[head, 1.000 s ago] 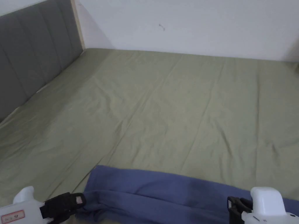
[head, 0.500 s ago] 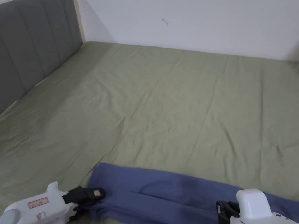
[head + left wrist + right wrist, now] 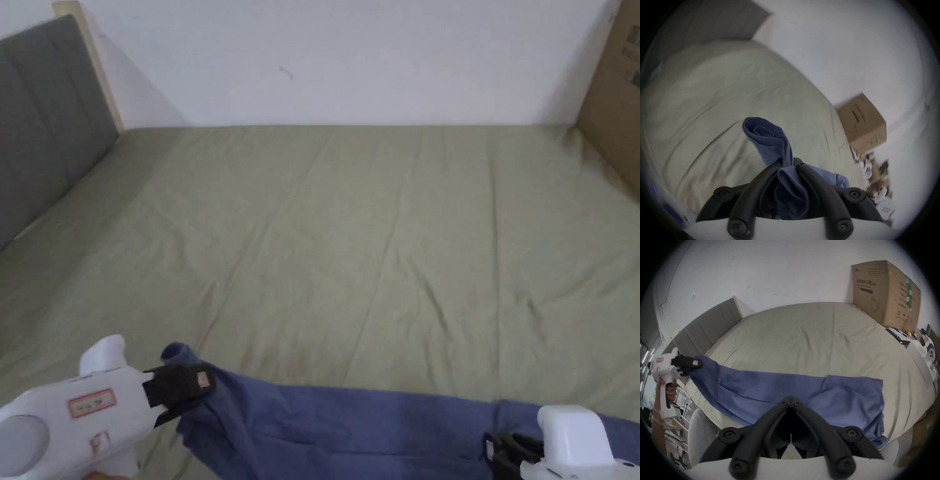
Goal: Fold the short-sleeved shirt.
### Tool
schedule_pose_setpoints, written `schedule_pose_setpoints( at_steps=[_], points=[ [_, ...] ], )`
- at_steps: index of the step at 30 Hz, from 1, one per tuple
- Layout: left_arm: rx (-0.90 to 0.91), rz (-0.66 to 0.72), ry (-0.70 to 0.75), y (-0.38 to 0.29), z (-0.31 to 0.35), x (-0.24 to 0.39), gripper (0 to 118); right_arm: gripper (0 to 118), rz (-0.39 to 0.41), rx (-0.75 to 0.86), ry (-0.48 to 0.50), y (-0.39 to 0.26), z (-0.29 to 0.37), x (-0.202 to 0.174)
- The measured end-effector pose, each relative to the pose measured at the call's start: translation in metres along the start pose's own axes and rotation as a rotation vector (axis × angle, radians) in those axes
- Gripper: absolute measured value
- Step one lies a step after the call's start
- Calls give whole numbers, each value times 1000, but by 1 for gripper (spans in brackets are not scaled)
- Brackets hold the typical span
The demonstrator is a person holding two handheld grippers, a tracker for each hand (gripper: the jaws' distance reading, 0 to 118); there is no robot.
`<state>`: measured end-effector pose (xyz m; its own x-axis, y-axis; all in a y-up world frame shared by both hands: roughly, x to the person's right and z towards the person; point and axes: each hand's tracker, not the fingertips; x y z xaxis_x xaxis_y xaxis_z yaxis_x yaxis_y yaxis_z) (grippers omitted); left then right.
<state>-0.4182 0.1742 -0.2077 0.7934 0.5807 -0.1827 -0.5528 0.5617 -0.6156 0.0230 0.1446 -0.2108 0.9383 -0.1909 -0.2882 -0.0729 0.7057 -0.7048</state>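
A blue short-sleeved shirt (image 3: pixel 350 425) lies stretched along the near edge of the bed. My left gripper (image 3: pixel 200 387) is shut on its left end and holds that end a little above the sheet. In the left gripper view the cloth (image 3: pixel 768 139) bunches between the jaws of the left gripper (image 3: pixel 788 162) and curls beyond them. My right gripper (image 3: pixel 500 453) sits at the near right. In the right gripper view the right gripper (image 3: pixel 791 400) has its jaws closed at the near edge of the shirt (image 3: pixel 786 386), and creases run from there to the left gripper (image 3: pixel 696 365).
The bed's olive-green sheet (image 3: pixel 375 250) stretches wide and wrinkled behind the shirt. A grey headboard (image 3: pixel 37 125) bounds the left side and a white wall the back. A large cardboard box (image 3: pixel 615 94) stands at the bed's far right corner.
My left gripper has risen and moved right, lifting the shirt's left end off the sheet. The head camera has swung right, bringing the cardboard box into sight.
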Motion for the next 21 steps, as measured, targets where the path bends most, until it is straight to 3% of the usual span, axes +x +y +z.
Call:
schedule_pose_setpoints(
  at_steps=[6,8,11,13,14,15,16,17,18,21],
  points=[
    [-185,-390,-119,-41,-64,127,8,0,-101,42,-79,-9,19,49],
    [-287,-505,-100,-72,-94,159,8,0,-144,47,-108,-13,22,64],
    [-376,-576,-111,-116,-134,175,8,0,-200,45,-119,-18,27,82],
    [-438,-538,-117,-135,-155,174,11,0,-228,45,-123,-22,29,91],
    [-467,-508,-94,-141,-164,172,20,0,-234,43,-126,-22,31,92],
    [-473,-489,-92,-149,-166,175,39,0,-237,44,-130,-24,31,94],
    [-491,-487,-101,-151,-169,173,66,0,-236,44,-137,-25,31,94],
    [-506,-461,-112,-152,-170,171,81,0,-236,43,-141,-25,31,95],
    [-513,-428,-167,-151,-169,168,89,0,-234,42,-140,-26,31,93],
    [-498,-351,-184,-133,-159,170,91,0,-235,35,-127,-25,29,91]
  ],
)
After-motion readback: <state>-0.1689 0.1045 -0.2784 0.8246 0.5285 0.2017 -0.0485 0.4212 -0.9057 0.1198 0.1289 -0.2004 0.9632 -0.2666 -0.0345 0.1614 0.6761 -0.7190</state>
